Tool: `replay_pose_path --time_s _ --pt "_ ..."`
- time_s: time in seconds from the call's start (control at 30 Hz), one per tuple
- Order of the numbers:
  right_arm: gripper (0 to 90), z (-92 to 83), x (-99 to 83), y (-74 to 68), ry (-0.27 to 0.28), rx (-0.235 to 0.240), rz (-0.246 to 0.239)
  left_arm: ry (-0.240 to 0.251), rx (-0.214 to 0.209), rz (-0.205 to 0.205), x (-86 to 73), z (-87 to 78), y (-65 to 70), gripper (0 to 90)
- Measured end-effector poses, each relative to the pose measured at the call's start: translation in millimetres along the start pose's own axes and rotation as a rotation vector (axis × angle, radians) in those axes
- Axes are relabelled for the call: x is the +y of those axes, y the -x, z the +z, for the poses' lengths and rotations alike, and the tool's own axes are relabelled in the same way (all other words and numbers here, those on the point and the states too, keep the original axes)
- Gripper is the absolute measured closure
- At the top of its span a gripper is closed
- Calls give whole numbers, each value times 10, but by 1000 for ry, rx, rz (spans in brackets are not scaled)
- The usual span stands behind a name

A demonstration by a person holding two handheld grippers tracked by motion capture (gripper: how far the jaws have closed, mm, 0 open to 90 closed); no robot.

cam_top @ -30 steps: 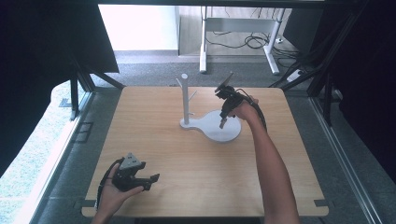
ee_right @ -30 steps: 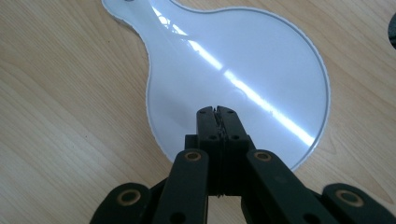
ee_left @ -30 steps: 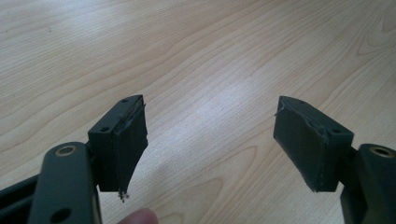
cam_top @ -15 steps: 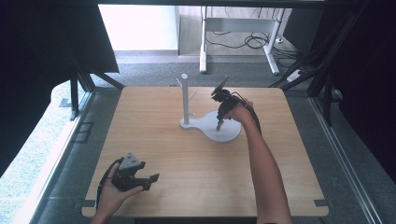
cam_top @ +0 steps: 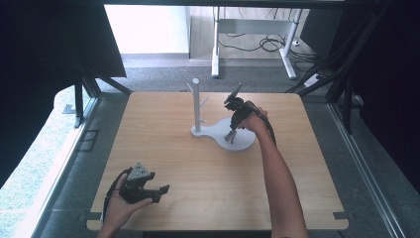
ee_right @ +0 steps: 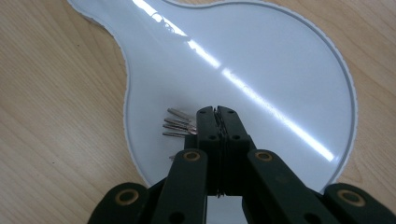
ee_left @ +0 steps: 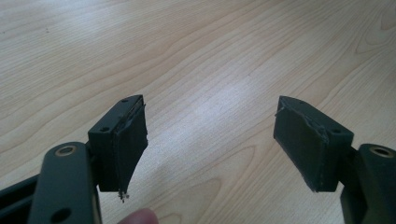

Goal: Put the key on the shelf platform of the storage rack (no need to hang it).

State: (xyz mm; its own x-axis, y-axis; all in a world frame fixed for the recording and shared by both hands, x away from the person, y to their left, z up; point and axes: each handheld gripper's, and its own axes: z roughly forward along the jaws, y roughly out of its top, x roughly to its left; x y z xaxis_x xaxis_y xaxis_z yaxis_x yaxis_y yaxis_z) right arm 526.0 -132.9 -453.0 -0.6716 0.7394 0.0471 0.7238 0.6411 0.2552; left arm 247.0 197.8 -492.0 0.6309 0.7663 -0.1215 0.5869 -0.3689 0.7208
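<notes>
A light wooden table (cam_top: pixel 208 178) is seen from above, with a white stand (cam_top: pixel 218 130) placed near its far middle. The stand is made up of a flat base with a rounded, wider end and an upright post (cam_top: pixel 196 101) rising from its narrower end; short pegs are seen branching from the post. The right gripper (cam_top: pixel 231 136) is held over the wide end of the base, pointed downward, with the person's right hand (cam_top: pixel 252 121) wrapped around its body and the forearm stretched across the table from the near edge. In the right gripper view, the jaws are seen pressed together, and a small bunch of keys (ee_right: pixel 180 125) is pinched between them; several metal blades are fanned out to the left of the tips, just above the glossy white base (ee_right: pixel 280 60). Whether the keys are touching the base cannot be told. The left gripper (cam_top: pixel 161 191) is held low over the near left corner of the table, well apart from the stand, cradled in the person's left hand (cam_top: pixel 116 210). In the left gripper view, its two black jaws are seen spread wide, with nothing between them but bare wood grain (ee_left: pixel 196 60), and a fingertip (ee_left: pixel 137 217) is seen at the bottom edge.
</notes>
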Motion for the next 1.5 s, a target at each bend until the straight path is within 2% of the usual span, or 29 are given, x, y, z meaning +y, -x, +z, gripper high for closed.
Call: replay_pose_path --time_s 0.27,0.57,0.8,0.83,0.9,1.17,1.5 --pt "889 77 -33 51 -8 -14 12 -3 0 0 -1 8 3 260" --pt "883 124 -65 70 0 -4 16 -8 -2 3 -2 17 3 260" --pt "806 82 -76 81 18 -12 18 -10 -4 0 -4 19 4 260" --pt "758 59 -81 76 23 -9 25 -11 -4 1 -4 17 5 260" --pt "740 46 -83 73 24 -8 28 -10 -4 1 -3 16 6 260" --pt "586 -153 -121 56 103 -20 30 -9 -4 0 -1 14 7 260" --pt "503 -284 -244 -16 163 -6 11 -8 -8 10 5 9 18 260"
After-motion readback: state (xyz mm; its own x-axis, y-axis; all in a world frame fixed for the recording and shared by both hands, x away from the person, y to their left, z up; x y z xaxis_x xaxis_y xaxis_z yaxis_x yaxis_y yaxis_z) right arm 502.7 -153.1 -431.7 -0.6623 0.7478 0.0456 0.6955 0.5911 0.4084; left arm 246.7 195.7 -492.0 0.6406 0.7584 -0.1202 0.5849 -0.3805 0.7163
